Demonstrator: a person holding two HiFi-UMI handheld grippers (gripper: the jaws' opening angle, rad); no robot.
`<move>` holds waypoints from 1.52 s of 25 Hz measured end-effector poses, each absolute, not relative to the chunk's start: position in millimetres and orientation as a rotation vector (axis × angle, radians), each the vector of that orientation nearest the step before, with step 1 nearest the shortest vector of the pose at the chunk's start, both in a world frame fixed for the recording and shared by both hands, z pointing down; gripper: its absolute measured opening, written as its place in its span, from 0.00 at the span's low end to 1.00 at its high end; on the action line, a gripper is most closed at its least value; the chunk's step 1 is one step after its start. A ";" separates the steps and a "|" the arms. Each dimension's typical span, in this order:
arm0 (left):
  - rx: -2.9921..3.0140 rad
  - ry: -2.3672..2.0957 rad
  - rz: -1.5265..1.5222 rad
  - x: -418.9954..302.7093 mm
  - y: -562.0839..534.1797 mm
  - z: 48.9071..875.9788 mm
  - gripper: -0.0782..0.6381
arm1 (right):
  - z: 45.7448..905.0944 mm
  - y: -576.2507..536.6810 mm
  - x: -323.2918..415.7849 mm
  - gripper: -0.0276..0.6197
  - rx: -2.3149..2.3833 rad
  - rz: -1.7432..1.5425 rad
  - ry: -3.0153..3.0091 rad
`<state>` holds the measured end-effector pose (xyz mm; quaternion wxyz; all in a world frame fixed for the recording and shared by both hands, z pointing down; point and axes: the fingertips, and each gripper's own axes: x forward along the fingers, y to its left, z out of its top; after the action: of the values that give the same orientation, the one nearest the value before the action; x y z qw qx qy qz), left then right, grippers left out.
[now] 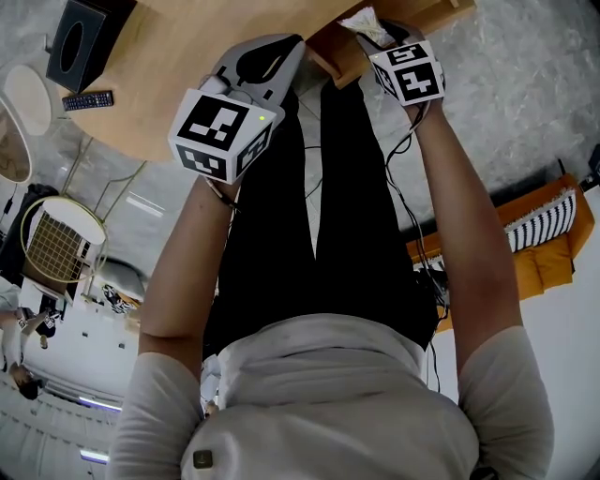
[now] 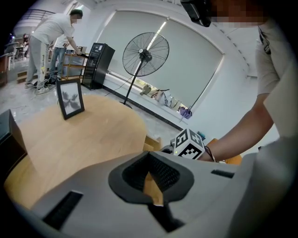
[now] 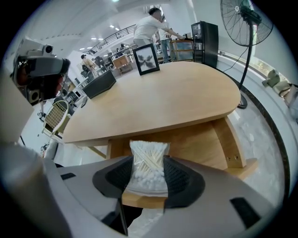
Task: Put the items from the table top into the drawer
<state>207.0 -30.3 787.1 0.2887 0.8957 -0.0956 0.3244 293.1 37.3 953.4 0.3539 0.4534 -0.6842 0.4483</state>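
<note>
My right gripper (image 3: 149,161) points steeply down, shut on a clear bag of cotton swabs (image 3: 149,149), its pads against the bag's two sides. The bag hangs just above the open wooden drawer (image 3: 195,151) under the round wooden table top (image 3: 158,100). The head view shows the same bag (image 1: 364,22) in the right gripper (image 1: 382,37) over the drawer (image 1: 339,52). My left gripper (image 2: 150,173) is shut with nothing in it; only wood shows through the thin gap. It hangs beside the right one at the table's edge (image 1: 267,61).
A framed picture (image 3: 146,59) and a black box (image 3: 98,83) stand on the far side of the table, with a remote (image 1: 89,99) near the box. A standing fan (image 2: 145,55) is beyond the table. People stand in the background, and a wire chair (image 1: 58,246) is nearby.
</note>
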 end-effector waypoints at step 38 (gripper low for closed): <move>2.538 -0.382 0.739 176.9 -39.0 561.7 0.12 | 627.7 -4.6 309.8 0.25 1.394 0.830 -2.082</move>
<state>176.9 -39.0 561.7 0.2331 0.9241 -0.1392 0.2690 309.8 -4.6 627.7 0.2487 0.5116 -0.7640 0.3045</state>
